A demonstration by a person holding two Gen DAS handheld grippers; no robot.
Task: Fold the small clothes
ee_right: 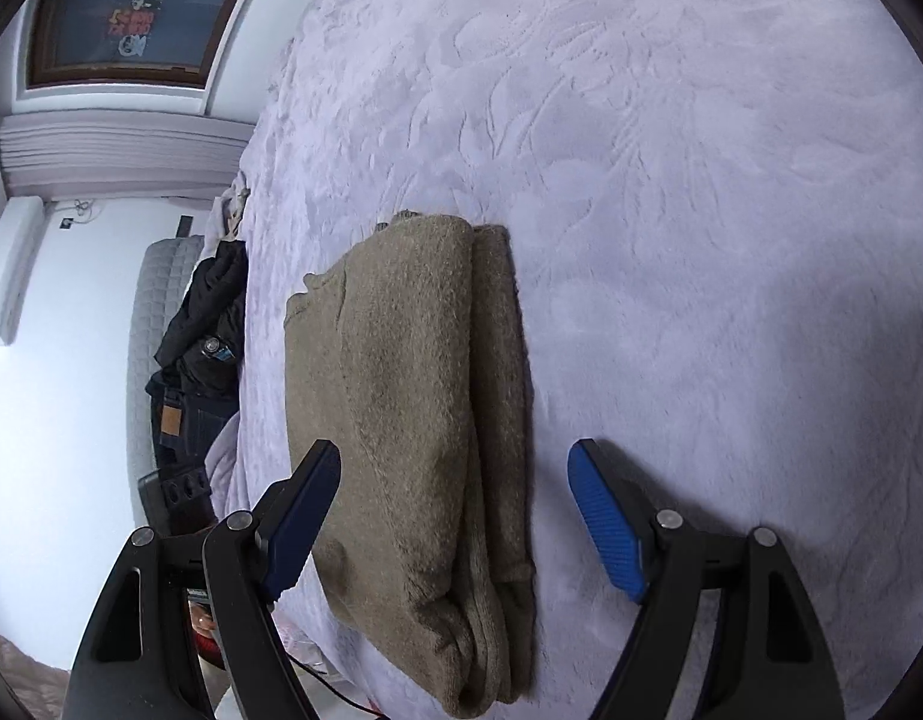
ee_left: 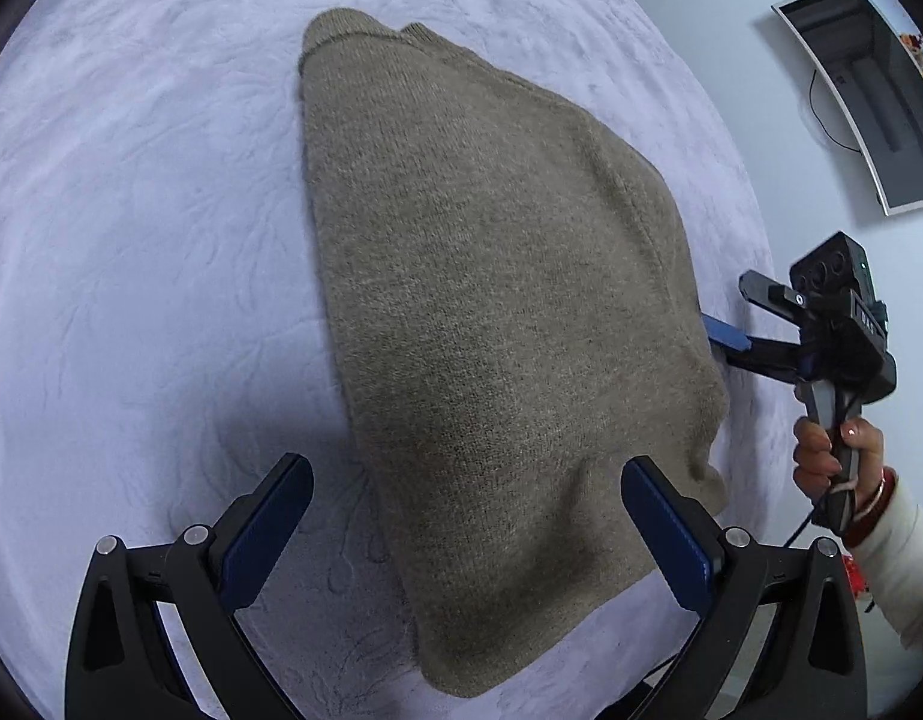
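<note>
At the right of the left wrist view the sweater (ee_left: 491, 300) hides the tip of the right claw (ee_left: 725, 324), the person's sleeve (ee_left: 899, 564) runs off the frame's edge, and in the right wrist view the dark clothes (ee_right: 203, 324) at left blur together.

sweater (ee_right: 413, 420) mid-bed, blanket (ee_right: 701, 240) open (all round)

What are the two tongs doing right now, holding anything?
Left tongs: open, holding nothing, straddling the edge of the folded brown sweater.
Right tongs: open, holding nothing, around the sweater's end.
</note>
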